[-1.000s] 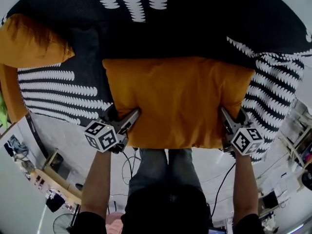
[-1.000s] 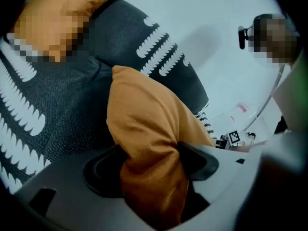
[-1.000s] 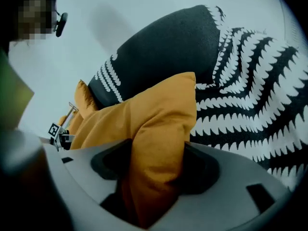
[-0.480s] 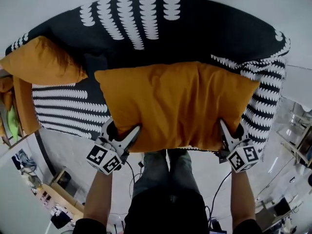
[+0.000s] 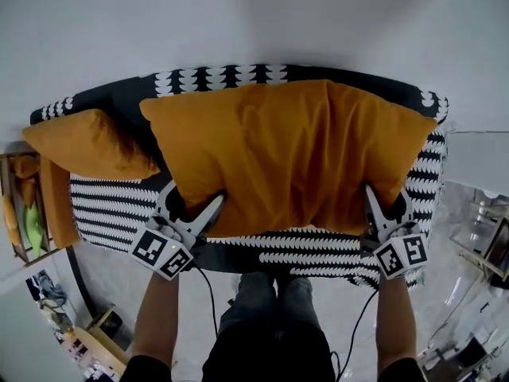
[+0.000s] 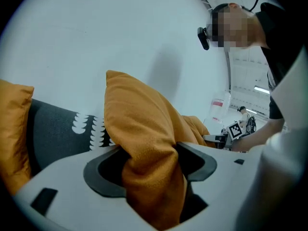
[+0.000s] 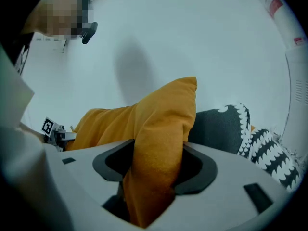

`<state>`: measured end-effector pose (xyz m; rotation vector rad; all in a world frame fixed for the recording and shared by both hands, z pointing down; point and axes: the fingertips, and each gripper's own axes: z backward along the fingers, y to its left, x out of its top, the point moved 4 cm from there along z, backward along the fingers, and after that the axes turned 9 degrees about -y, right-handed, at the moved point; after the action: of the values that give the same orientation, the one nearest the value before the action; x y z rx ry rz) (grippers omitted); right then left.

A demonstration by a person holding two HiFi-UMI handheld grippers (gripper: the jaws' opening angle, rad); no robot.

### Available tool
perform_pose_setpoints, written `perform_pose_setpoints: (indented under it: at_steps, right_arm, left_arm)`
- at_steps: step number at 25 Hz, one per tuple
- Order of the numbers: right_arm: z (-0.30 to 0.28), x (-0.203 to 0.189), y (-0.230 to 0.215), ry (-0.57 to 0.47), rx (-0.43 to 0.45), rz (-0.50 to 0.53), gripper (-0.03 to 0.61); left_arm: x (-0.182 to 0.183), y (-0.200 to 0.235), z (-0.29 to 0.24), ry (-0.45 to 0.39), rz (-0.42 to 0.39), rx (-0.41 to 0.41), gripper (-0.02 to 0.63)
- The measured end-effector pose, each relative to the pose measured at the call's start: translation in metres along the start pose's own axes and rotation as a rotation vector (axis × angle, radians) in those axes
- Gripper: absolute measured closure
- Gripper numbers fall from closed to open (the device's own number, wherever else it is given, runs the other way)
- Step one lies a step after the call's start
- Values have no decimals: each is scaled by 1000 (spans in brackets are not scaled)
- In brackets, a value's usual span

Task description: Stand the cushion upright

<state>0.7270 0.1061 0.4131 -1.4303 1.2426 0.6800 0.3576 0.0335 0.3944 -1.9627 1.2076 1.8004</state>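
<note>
Firmly in left gripper (image 5: 192, 200) and right gripper (image 5: 387, 197): orange cushion (image 5: 294, 153), over sofa (image 5: 103, 210).

Cushion (image 5: 294, 161): plain mustard orange. Second cushion (image 5: 87, 146): same orange. Sofa (image 5: 103, 209): black, rows of white scalloped marks. Wall (image 5: 254, 14): pale grey.

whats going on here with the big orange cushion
A person holds a gripper in each hand. The left gripper and right gripper each pinch a near corner of the large orange cushion; their jaws have just been closing on the fabric. It is raised over the black-and-white sofa, top edge by the backrest. A smaller orange cushion sits at the sofa's left end.
</note>
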Motion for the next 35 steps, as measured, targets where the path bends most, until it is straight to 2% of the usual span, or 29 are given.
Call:
perform_pose_setpoints:
  at_steps: [4,9,12,16,20,24,30,33,35]
  right_arm:
    - [-18,10,-15,-44,-26,39,295]
    - [-32,-6,-31,-11,-78,71,281]
    - [-39,-16,-38,12,-112,106,270]
    - [-49,-29,-46,106,-199,163,255]
    - [-54,-50,-54,162,-265,170,238]
    - [-52,-55,-52,147,-297,183,224]
    - [-41,-51,-56,132,-352,219,203]
    - [-28,-54,-51,133,-353,209,204]
    - [-18,-51,-41,123,-341,208,204]
  left_arm:
    - [6,11,-27,-23,-21,-28,276]
    - [-13,31,-50,22,-27,-20,267]
    - [-23,46,-57,51,-64,30,259]
    - [-46,61,-60,156,-103,117,241]
    - [-76,67,-56,227,-81,177,234]
    - [-88,72,-44,203,-38,240,224]
    - [-84,74,-35,177,-31,281,224]
    - [-80,71,-22,138,4,318,224]
    - [-74,64,-13,125,10,313,224]
